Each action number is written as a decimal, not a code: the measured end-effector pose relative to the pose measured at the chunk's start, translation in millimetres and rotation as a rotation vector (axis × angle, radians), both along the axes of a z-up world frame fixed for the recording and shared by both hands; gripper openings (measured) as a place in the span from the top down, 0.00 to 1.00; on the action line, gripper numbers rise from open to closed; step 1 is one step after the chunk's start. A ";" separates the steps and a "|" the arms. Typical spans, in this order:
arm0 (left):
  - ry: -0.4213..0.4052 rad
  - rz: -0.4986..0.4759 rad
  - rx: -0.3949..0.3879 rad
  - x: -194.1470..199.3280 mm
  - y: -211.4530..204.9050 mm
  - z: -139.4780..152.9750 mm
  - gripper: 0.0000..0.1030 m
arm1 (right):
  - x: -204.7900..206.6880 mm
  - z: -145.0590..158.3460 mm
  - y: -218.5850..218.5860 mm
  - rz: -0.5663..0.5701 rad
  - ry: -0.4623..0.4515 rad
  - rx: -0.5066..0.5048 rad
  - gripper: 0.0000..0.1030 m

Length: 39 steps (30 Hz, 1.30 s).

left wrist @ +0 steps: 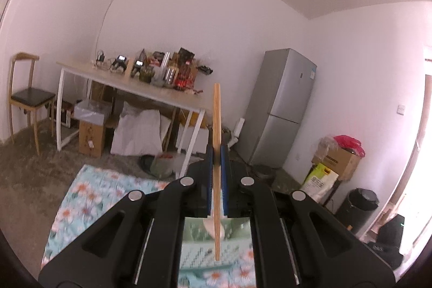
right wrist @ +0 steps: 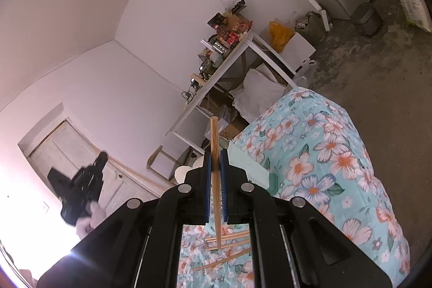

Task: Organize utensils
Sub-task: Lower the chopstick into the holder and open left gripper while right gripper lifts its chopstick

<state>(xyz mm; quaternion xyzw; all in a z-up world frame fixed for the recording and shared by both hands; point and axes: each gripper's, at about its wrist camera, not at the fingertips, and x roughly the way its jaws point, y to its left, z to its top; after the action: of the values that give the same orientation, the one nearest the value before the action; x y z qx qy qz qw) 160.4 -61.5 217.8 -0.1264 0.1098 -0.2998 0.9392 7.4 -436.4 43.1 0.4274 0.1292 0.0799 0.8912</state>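
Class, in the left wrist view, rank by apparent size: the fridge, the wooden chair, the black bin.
1. Fridge
2. Wooden chair
3. Black bin
Each stands at a different distance, so true sizes stay unsure.

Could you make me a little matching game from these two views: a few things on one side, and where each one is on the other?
Things:
1. chopstick
2. loose chopsticks
3. fridge
4. chair

Places:
A. standing in the corner, right of the long table
B. lying on the flowered cloth
C. clamped upright in the left gripper
D. against the wall, left of the long table

Pairs: 1-C, 2-B, 3-A, 4-D
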 end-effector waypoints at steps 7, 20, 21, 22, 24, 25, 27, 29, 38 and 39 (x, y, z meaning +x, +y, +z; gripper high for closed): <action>-0.065 0.074 0.088 28.5 -41.0 -0.7 0.95 | 9.1 -8.6 -11.5 0.004 0.010 0.015 0.94; 0.047 0.068 0.144 72.9 -73.8 -48.7 0.95 | 22.6 -26.0 -20.9 0.011 0.053 0.042 0.93; 0.062 0.059 0.148 74.2 -74.2 -52.9 0.95 | 22.6 -25.6 -20.3 0.011 0.054 0.040 0.94; 0.085 0.045 0.151 75.9 -75.0 -57.3 0.90 | 23.0 -25.1 -19.2 0.012 0.054 0.037 0.94; 0.124 0.029 0.151 76.0 -74.0 -64.7 0.71 | 23.5 -25.1 -18.3 0.012 0.056 0.034 0.94; 0.133 0.028 0.146 73.7 -70.9 -67.3 0.61 | 23.0 -24.7 -17.6 0.013 0.056 0.033 0.93; 0.135 0.019 0.138 65.6 -63.8 -72.5 0.55 | 22.7 -23.3 -16.1 0.014 0.057 0.029 0.94; 0.128 0.015 0.151 55.3 -59.6 -74.8 0.47 | 20.8 -21.0 -12.8 0.011 0.058 0.016 0.94; 0.111 0.004 0.131 11.1 -24.6 -75.4 0.26 | 18.2 -3.2 6.0 0.018 0.041 -0.028 0.93; 0.111 0.005 0.132 6.6 -19.9 -75.9 0.25 | 18.5 -0.3 9.1 0.021 0.037 -0.037 0.93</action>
<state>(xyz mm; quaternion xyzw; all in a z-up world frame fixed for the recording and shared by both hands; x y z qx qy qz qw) 167.1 -81.4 141.9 -0.0811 0.1807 -0.2821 0.9387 25.9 -427.3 42.8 0.4109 0.1515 0.0790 0.8955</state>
